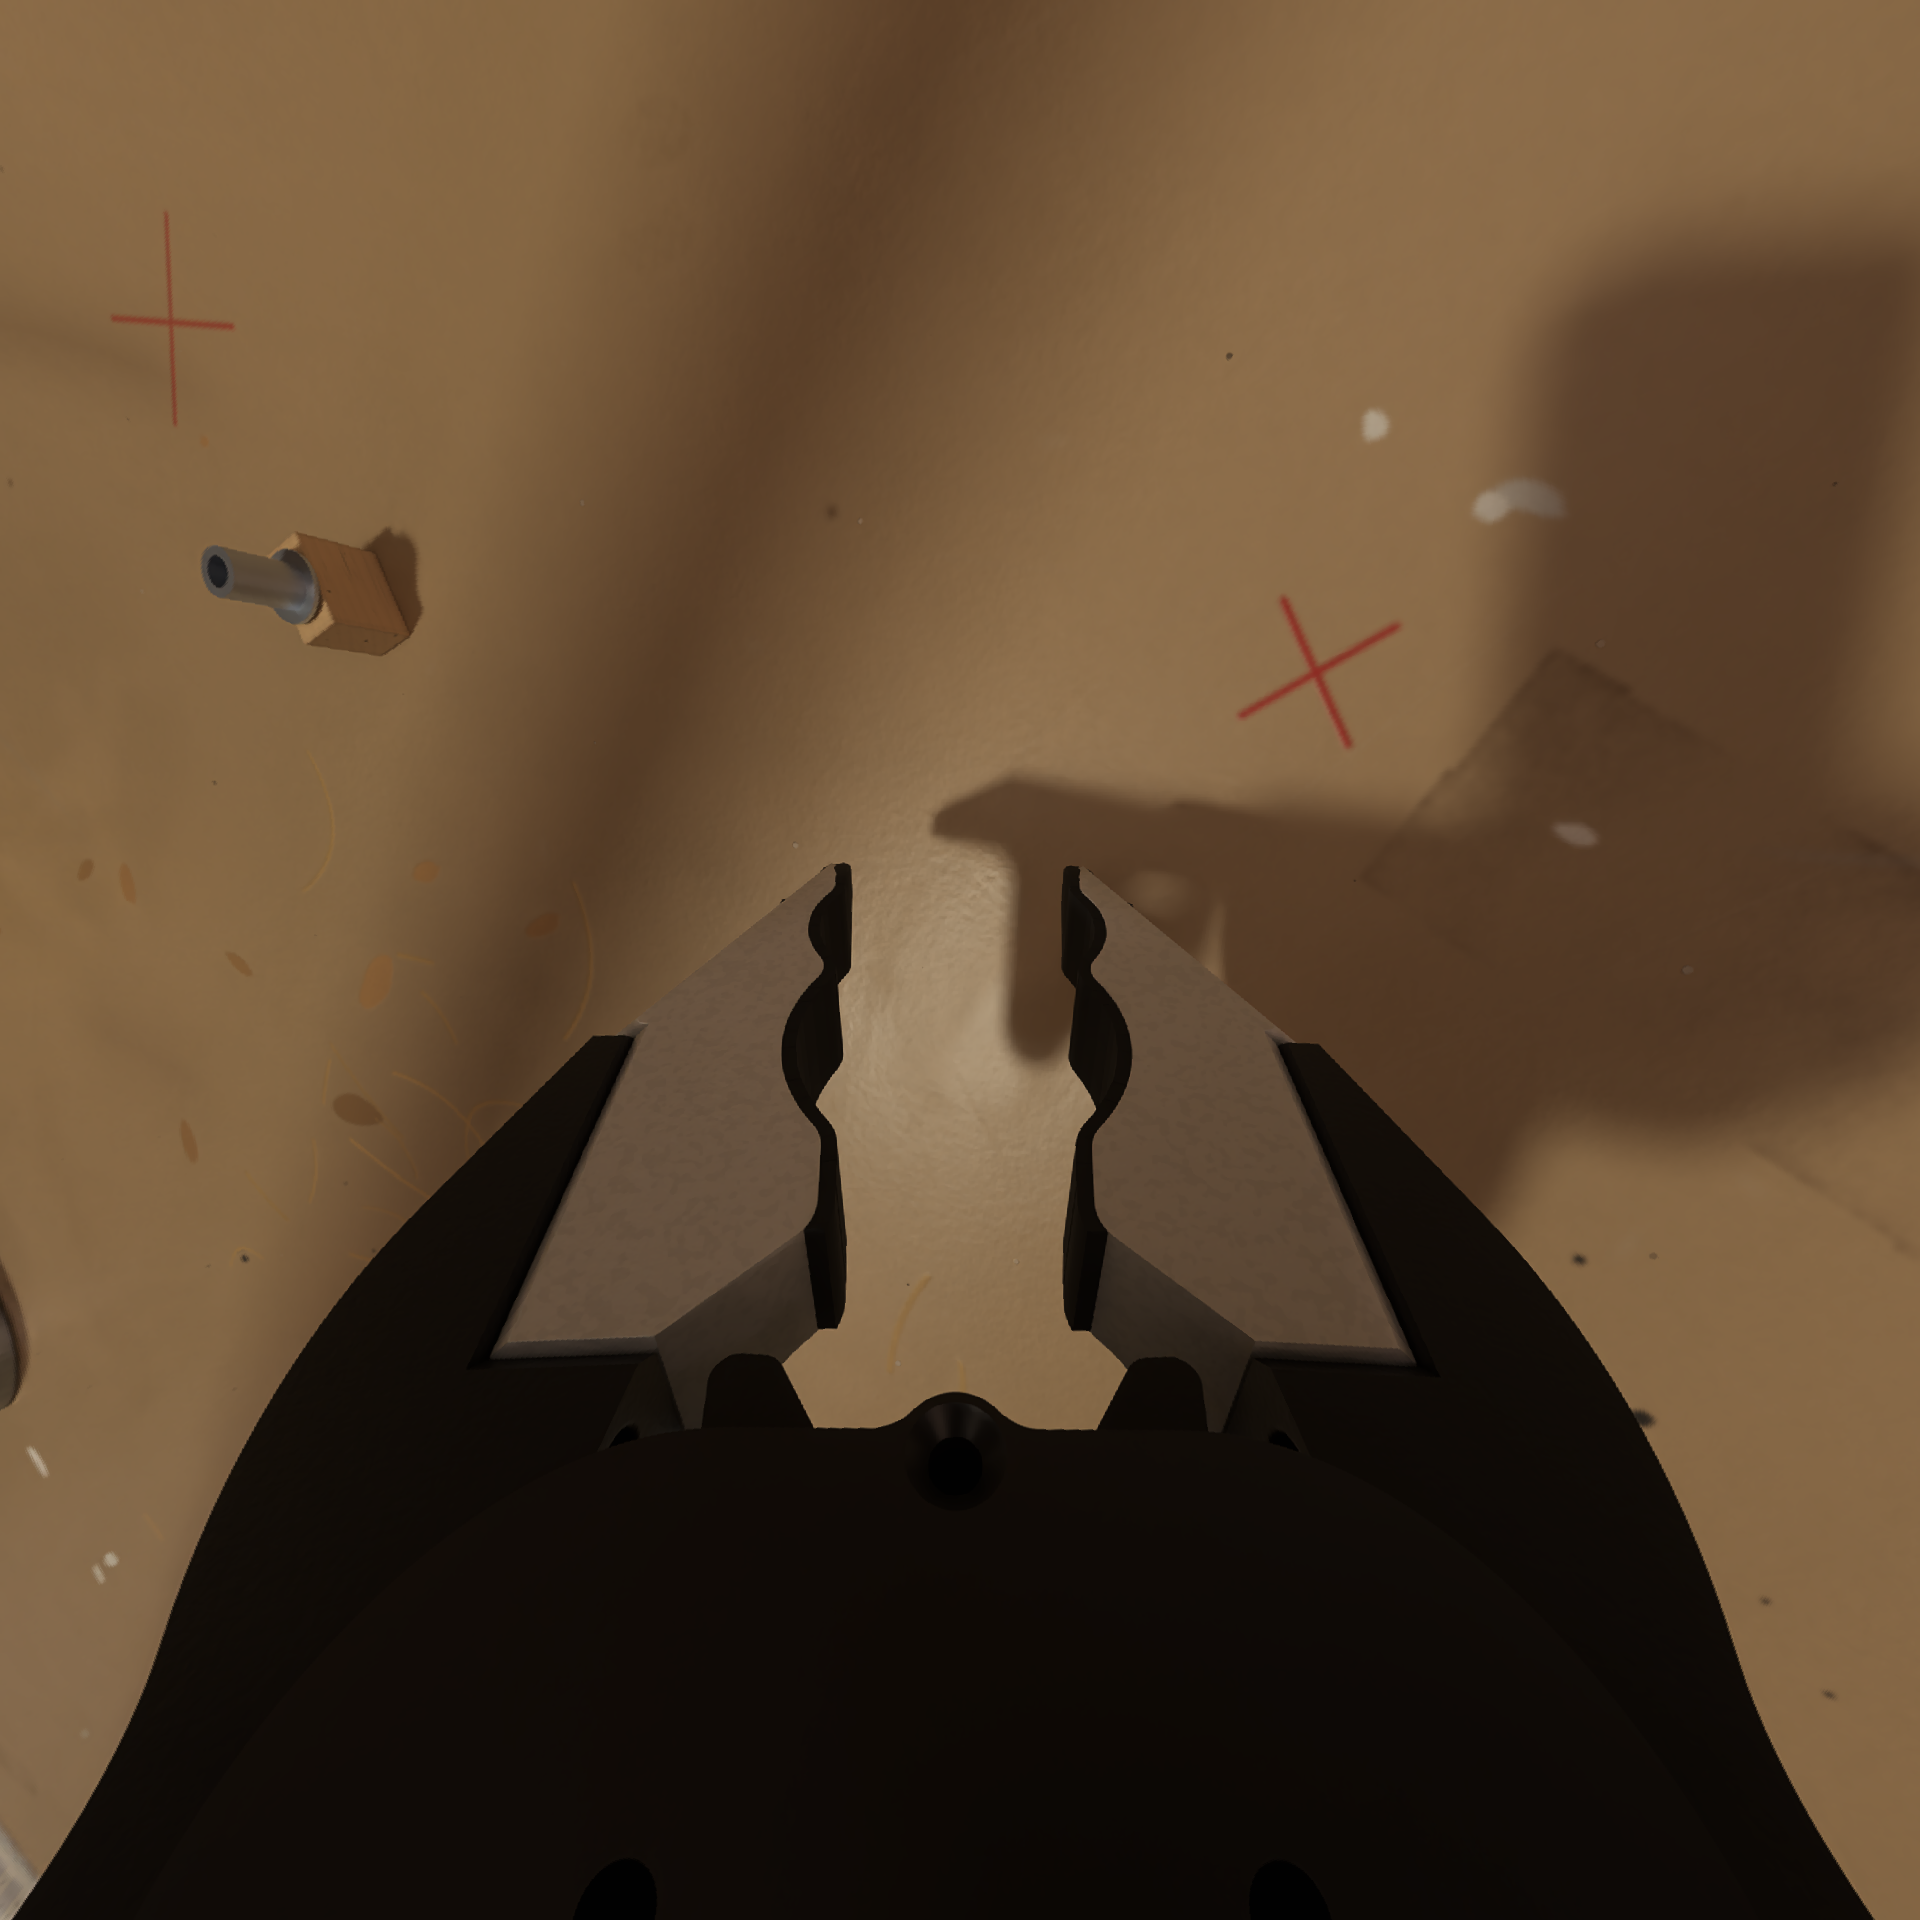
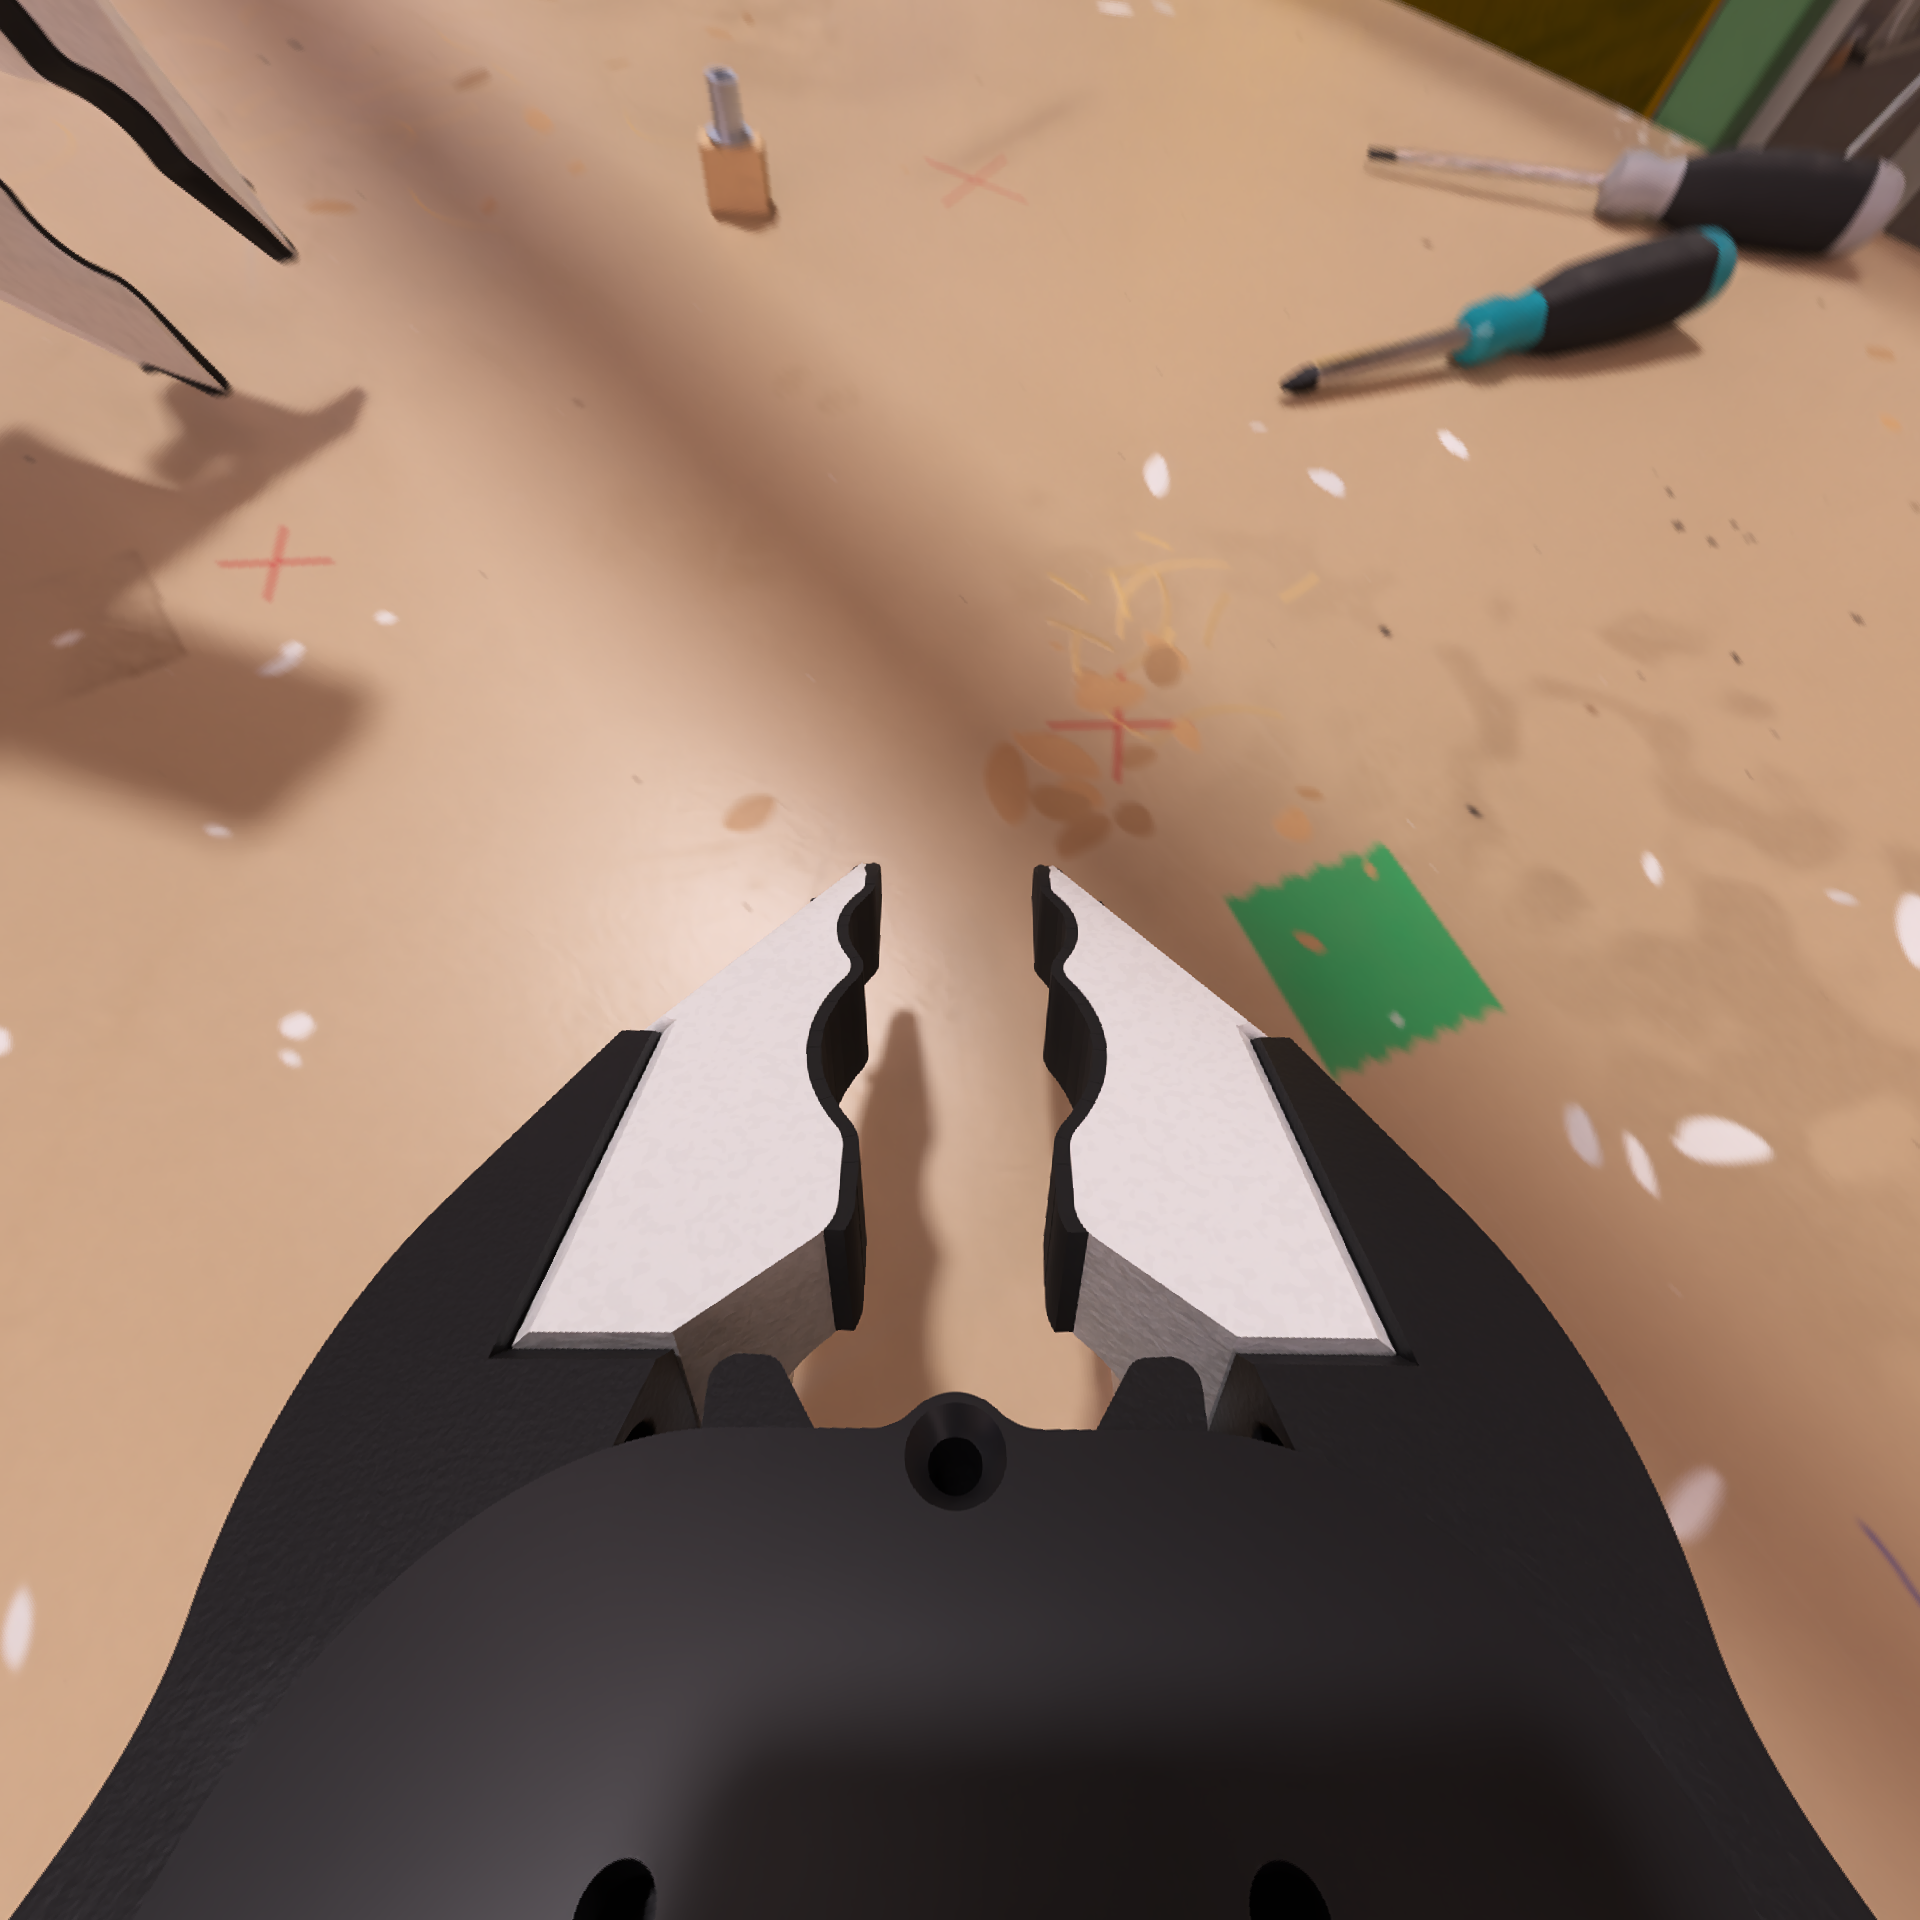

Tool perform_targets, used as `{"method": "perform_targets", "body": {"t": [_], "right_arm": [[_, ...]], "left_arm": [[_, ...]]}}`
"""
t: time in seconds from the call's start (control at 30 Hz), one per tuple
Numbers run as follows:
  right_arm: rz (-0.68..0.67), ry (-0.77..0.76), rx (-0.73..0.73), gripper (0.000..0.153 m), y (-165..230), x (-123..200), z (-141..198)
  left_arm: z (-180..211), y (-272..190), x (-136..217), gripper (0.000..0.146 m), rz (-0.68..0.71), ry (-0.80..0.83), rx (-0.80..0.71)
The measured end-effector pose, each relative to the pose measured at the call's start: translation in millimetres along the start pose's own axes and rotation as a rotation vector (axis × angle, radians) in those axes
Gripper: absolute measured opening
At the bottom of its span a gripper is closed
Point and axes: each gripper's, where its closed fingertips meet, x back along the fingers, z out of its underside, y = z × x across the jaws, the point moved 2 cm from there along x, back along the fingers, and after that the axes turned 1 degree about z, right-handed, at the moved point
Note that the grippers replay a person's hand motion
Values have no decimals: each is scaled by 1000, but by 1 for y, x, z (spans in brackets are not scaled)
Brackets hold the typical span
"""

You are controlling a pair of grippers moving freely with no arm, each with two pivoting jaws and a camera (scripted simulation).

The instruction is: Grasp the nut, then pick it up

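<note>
A small tan block with a grey metal stud (image 1: 322, 597) sits on the tan table (image 1: 935, 520), far to the upper left of my left gripper (image 1: 956, 878). It also shows in the right wrist view (image 2: 736, 156), standing upright far ahead. I see no separate nut in either view. My left gripper is open and empty, its fingers above bare table. My right gripper (image 2: 956, 878) is open and empty above the table. The left gripper (image 2: 252, 317) shows at the top left of the right wrist view.
Two screwdrivers lie at the far right, one teal and black (image 2: 1558, 301), one grey and black (image 2: 1745, 197). A green tape piece (image 2: 1361, 956) lies right of my right gripper. Red crosses (image 1: 1317, 673) mark the table. The table's edge (image 2: 1558, 73) runs at the far right.
</note>
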Motion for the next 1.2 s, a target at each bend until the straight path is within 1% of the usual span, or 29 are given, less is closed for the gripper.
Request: {"method": "perform_targets", "body": {"t": [0.1, 0.2, 0.3, 0.33, 0.4, 0.43, 0.5, 0.57, 0.6, 0.73, 0.83, 0.93, 1.0, 1.07, 1.1, 1.13, 1.2], "right_arm": [[17, 21, -8, 27, -23, 14, 13], [53, 64, -7, 28, -39, 27, 30], [91, 67, -17, 29, -45, 35, 37], [115, 60, -21, 28, -46, 37, 37], [132, 32, -35, 28, -45, 38, 32], [127, 13, -40, 28, -42, 37, 29], [116, -9, -35, 28, -36, 34, 25], [113, 1, -9, 28, -30, 29, 24], [116, 13, 10, 28, -27, 28, 25], [125, 39, 77, 28, -21, 24, 27], [117, 29, 72, 27, -20, 24, 25], [98, 21, 39, 27, -21, 25, 24], [87, 16, 20, 27, -22, 25, 24], [81, 14, 6, 27, -23, 25, 24], [78, 13, 0, 27, -23, 25, 24], [73, 12, -4, 27, -22, 25, 24], [54, 9, -13, 27, -19, 24, 23]], "left_arm": [[1, 1, 0, 41, 8, -36, 15], [2, 1, 0, 43, 16, -66, 62], [-1, -2, 10, 55, 112, -92, 164], [-6, 2, 18, 56, 133, -127, 191], [-20, 17, 37, 55, 145, -238, 244], [-27, 31, 46, 53, 128, -291, 277], [-36, 68, 54, 50, 20, -336, 342], [-37, 106, 45, 47, -101, -278, 382], [-37, 120, 36, 47, -132, -231, 392], [-29, 153, -15, 49, -132, -18, 384], [-29, 168, -44, 50, -87, 44, 398], [-33, 171, -65, 53, 2, 68, 433], [-35, 170, -75, 54, 49, 104, 432], [-39, 170, -79, 54, 88, 94, 440], [-40, 168, -80, 52, 123, 88, 443], [-40, 167, -81, 46, 156, 72, 455], [-39, 168, -81, 39, 161, 48, 458]]}}
